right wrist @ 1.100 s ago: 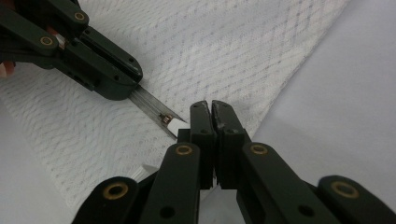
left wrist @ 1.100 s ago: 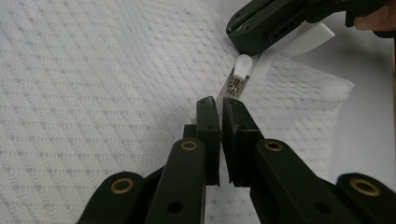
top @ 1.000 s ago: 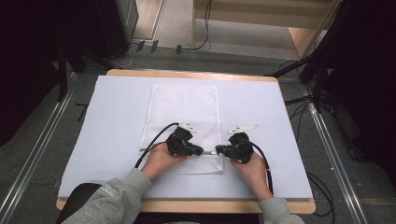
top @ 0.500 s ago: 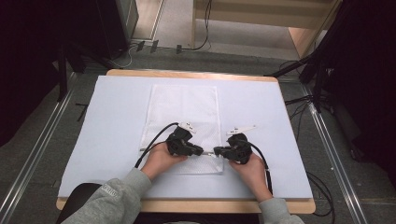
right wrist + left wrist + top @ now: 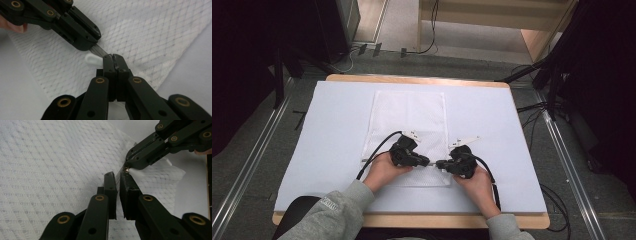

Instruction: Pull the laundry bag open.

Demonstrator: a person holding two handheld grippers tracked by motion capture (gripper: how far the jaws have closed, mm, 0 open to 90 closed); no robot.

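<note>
The right gripper (image 5: 113,57) has its jaws pressed together, with a thin fold of the white mesh bag (image 5: 409,117) caught between their tips. Just beside those tips, on the bag, lies a small white zip pull (image 5: 91,59). A grey strip of the bag's edge runs from there into the closed tip of the other gripper, which comes in from the upper left of the right gripper view.

The left gripper (image 5: 117,176) shows a narrow slit between its pads, and the mesh at the bag's near edge stands pinched up in that slit. Close above it, the tip of the right gripper (image 5: 130,166) comes in from the upper right, with a small shiny metal piece at its end touching the bag.

In the high view the two grippers lie nearly level over the bag's near end, pointing at each other, tips almost meeting. The left gripper (image 5: 428,162) is held in the left hand (image 5: 384,171), the right gripper (image 5: 439,164) in the right hand (image 5: 477,185); both forearms, in grey sleeves (image 5: 332,215), come up from the table's near edge. A black cable (image 5: 382,145) loops from the left gripper across the bag.

The bag lies flat along the middle of the white mat (image 5: 327,130) that covers the wooden table (image 5: 412,220). Past the table's far edge, cables lie on the floor.
</note>
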